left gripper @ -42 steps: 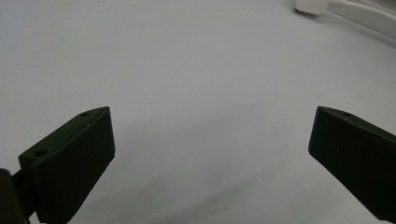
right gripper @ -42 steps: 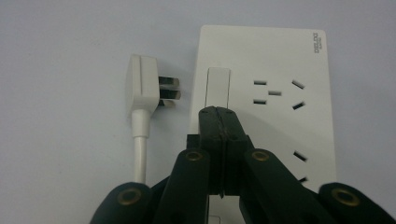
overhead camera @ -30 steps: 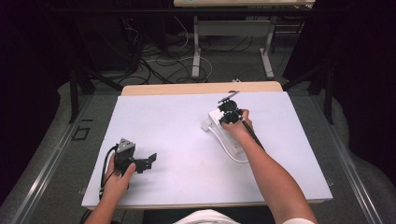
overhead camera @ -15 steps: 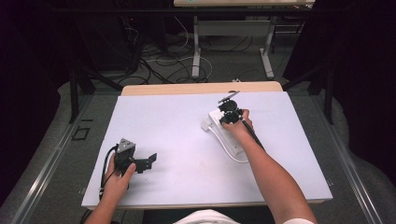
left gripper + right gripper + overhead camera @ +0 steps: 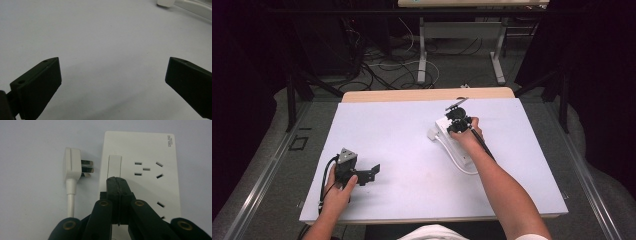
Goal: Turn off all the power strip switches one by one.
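Note:
A white power strip lies flat on the table, with a rocker switch beside its sockets. My right gripper is shut with nothing between its jaws, and its tips rest at the near end of that switch. A white plug lies just left of the strip, its prongs pointing at the strip's edge, and its cable runs back toward me. In the high view the right gripper sits over the strip at mid-right. My left gripper stands open over bare table at the front left, its jaws wide apart.
The table top is a pale sheet with a wooden strip along its far edge. The strip's white cable loops toward the person's right forearm. The plug and cable show far off in the left gripper view.

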